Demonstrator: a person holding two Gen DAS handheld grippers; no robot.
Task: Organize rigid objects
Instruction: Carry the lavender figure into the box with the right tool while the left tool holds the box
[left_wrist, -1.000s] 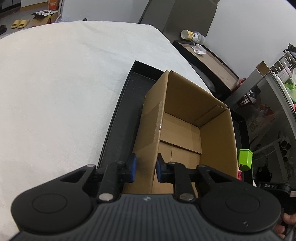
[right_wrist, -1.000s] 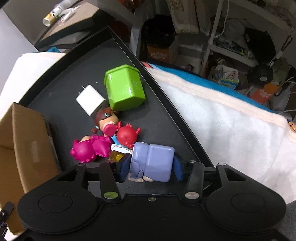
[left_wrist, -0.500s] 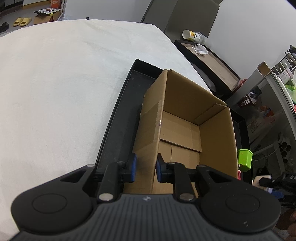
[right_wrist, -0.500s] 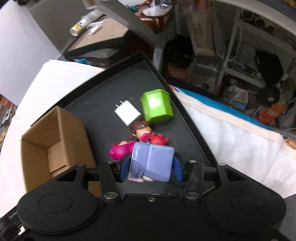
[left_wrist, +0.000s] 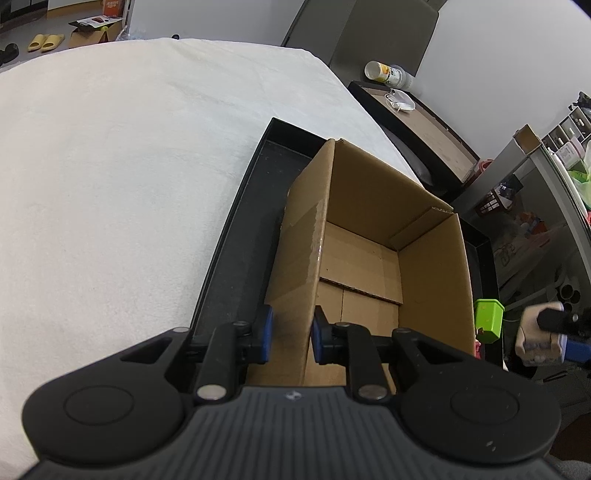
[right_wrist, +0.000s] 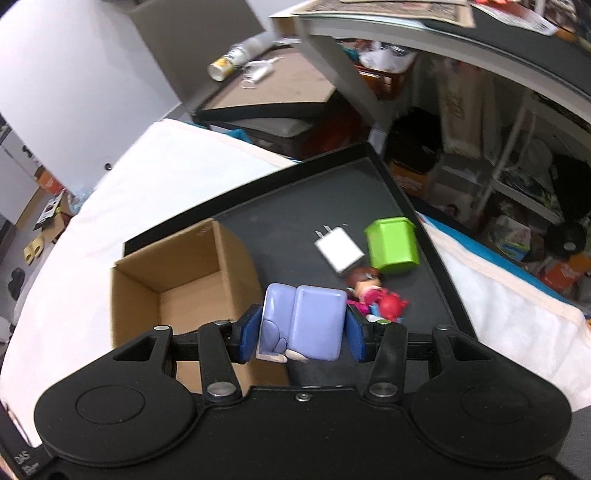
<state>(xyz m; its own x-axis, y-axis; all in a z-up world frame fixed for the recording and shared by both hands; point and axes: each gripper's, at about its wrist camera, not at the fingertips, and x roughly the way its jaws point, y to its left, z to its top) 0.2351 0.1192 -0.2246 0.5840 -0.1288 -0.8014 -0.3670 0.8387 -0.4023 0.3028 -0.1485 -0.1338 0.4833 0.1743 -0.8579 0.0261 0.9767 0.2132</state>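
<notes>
Two grippers: left gripper (left_wrist: 290, 334) clamps the near-left wall of one open brown cardboard box (left_wrist: 369, 258); right gripper (right_wrist: 301, 326), raised above the black tray (right_wrist: 295, 221), grips one lavender block-shaped toy (right_wrist: 303, 321). One green plastic cup (right_wrist: 392, 245), one white charger plug (right_wrist: 338, 253) lie far right on the tray.

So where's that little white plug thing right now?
In the right wrist view the white charger lies on the black tray, touching the green box, right of the cardboard box.

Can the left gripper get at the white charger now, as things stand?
Probably not. The left gripper is shut on the box wall, and the box stands between it and the charger, which lies beyond on the tray.
</notes>
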